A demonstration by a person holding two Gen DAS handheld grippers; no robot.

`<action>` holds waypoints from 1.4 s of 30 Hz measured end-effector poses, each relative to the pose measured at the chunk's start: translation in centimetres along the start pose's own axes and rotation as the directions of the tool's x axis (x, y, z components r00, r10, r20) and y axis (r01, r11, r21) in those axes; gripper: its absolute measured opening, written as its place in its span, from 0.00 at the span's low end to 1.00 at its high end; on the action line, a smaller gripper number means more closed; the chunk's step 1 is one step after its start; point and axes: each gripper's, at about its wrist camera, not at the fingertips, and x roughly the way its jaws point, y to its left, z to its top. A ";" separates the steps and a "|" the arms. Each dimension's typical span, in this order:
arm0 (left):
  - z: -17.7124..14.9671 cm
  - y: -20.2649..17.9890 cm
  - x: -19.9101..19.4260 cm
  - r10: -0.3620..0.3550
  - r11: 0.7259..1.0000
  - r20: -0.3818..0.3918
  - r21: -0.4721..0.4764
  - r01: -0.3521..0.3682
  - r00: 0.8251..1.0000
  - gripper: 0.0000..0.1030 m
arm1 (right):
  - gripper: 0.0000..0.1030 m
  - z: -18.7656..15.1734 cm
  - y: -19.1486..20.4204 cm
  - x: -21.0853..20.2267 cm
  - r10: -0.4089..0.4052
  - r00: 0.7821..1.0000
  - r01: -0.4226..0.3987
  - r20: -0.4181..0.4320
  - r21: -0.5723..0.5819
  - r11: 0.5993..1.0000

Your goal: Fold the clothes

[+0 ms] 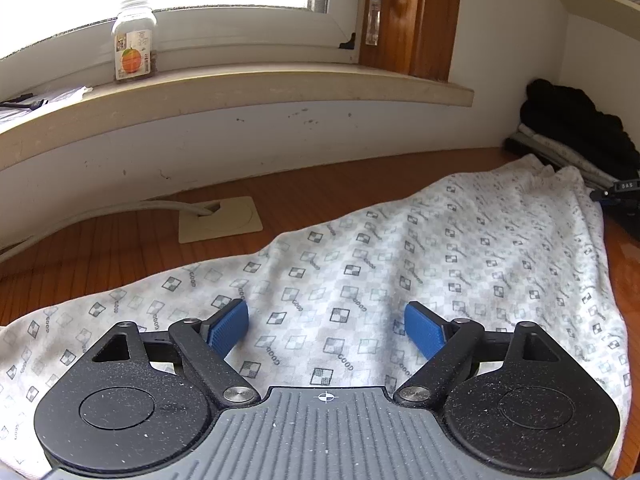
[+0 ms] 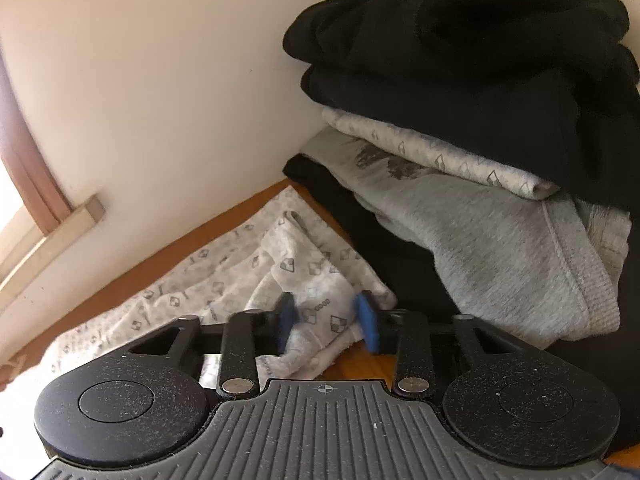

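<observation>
Left wrist view: the left gripper [image 1: 326, 328] hovers over a white patterned garment [image 1: 400, 256] spread on a wooden table [image 1: 120, 240].
Left jaws: spread wide, blue pads [image 1: 228, 330] well apart; only flat cloth lies below and between them, and nothing is pinched.
Garment from the left jaws: it runs from under the gripper body ahead and off to the right, where its far end bunches into ridges.
Ahead-left of the left jaws: a beige floor-box style cover plate [image 1: 221, 220] set in the tabletop, with a pale cable [image 1: 120, 206] entering it.
Far ahead of the left jaws: a stone windowsill [image 1: 240, 88] with a clear jar [image 1: 134, 40] bearing an orange-fruit label.
Far right of the left jaws: a dark heap of clothes [image 1: 576, 128] in the corner.
Right wrist view: the right gripper [image 2: 326, 320] sits at a bunched corner of the same white patterned garment [image 2: 224, 276].
Right jaws: drawn in on that corner; a fold of the cloth stands between the blue pads [image 2: 366, 322], which are motion-blurred, so the exact contact cannot be made out sharply, but the cloth is pinched.
Garment from the right jaws: it trails away ahead and to the left along the table edge by the wall [image 2: 160, 100].
Right of the right jaws: a stack of folded clothes, a grey sweatshirt [image 2: 500, 248] low, a white patterned piece [image 2: 432, 152] above it, black garments [image 2: 460, 40] on top.
Just below the right jaws: a strip of bare wood table [image 2: 368, 366].
</observation>
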 end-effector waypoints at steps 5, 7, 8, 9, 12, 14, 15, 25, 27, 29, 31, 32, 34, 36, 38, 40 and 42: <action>0.0 0.0 0.1 -0.001 1.000 -0.003 0.008 0.001 1.000 0.86 | 0.09 0.9 1.4 -1.5 0.041 0.998 -0.039 0.054 -0.043 0.998; 0.0 0.0 0.1 0.000 1.000 -0.004 0.012 0.000 1.000 0.86 | 0.09 1.3 2.8 -1.8 0.060 0.996 -0.055 0.064 -0.080 0.995; 0.0 0.0 0.1 -0.001 1.000 -0.004 0.012 0.001 1.000 0.86 | 0.09 1.5 3.5 -2.0 0.071 0.995 -0.064 0.069 -0.098 0.993; 0.0 0.0 0.1 0.000 1.000 -0.004 0.012 0.000 1.000 0.86 | 0.09 1.7 4.2 -2.2 0.081 0.994 -0.072 0.073 -0.117 0.991; 0.0 -0.1 0.1 -0.001 1.000 -0.004 0.011 0.001 1.000 0.86 | 0.09 2.0 6.7 -2.6 0.142 0.987 -0.128 0.080 -0.153 0.980; 0.0 -0.1 0.1 -0.001 1.000 -0.004 0.011 0.001 1.000 0.86 | 0.09 1.6 8.6 -2.7 0.178 0.982 -0.162 0.064 -0.206 0.965; 0.0 -0.1 0.1 -0.001 1.000 -0.004 0.011 0.001 1.000 0.86 | 0.09 1.5 9.5 -2.7 0.196 0.979 -0.179 0.054 -0.233 0.956; 0.0 -0.1 0.1 -0.001 1.000 -0.005 0.015 0.001 1.000 0.87 | 0.43 -1.0 7.0 0.0 0.123 0.992 -0.126 -0.031 -0.212 0.969; 0.0 -0.1 0.1 -0.001 1.000 -0.005 0.017 0.001 1.000 0.87 | 0.44 -1.6 7.0 0.2 0.148 0.988 -0.153 -0.039 -0.213 0.965; 0.0 -0.1 0.1 -0.001 1.000 -0.006 0.018 0.001 1.000 0.87 | 0.44 -1.9 7.7 0.5 0.150 0.988 -0.154 -0.032 -0.233 0.960; 0.0 -0.2 0.1 -0.001 1.000 -0.006 0.019 0.001 1.000 0.87 | 0.44 -2.2 8.8 0.9 0.138 0.990 -0.141 -0.031 -0.270 0.952; 0.0 -0.2 0.1 -0.001 1.000 -0.006 0.019 0.001 1.000 0.87 | 0.44 -2.1 9.4 1.4 0.123 0.992 -0.125 -0.023 -0.288 0.949; 0.0 -0.1 0.1 -0.002 1.000 -0.005 0.017 0.002 1.000 0.87 | 0.15 -1.9 10.3 2.4 0.100 0.995 -0.099 -0.012 -0.313 0.944; 0.0 -0.2 0.1 -0.002 1.000 -0.005 0.017 0.002 1.000 0.87 | 0.07 -1.3 11.0 2.7 0.110 0.994 -0.111 -0.017 -0.285 0.952; 0.0 -0.1 0.1 -0.003 1.000 -0.005 0.017 0.003 1.000 0.87 | 0.06 -0.8 12.3 2.4 0.135 0.991 -0.134 -0.010 -0.252 0.958; 0.0 -0.1 0.1 -0.004 1.000 -0.005 0.017 0.004 1.000 0.87 | 0.06 -0.9 14.6 1.5 0.203 0.979 -0.196 -0.002 -0.258 0.946; 0.0 -0.1 0.1 -0.004 1.000 -0.005 0.017 0.004 1.000 0.87 | 0.06 -1.4 17.6 0.4 0.271 0.962 -0.262 -0.010 -0.301 0.917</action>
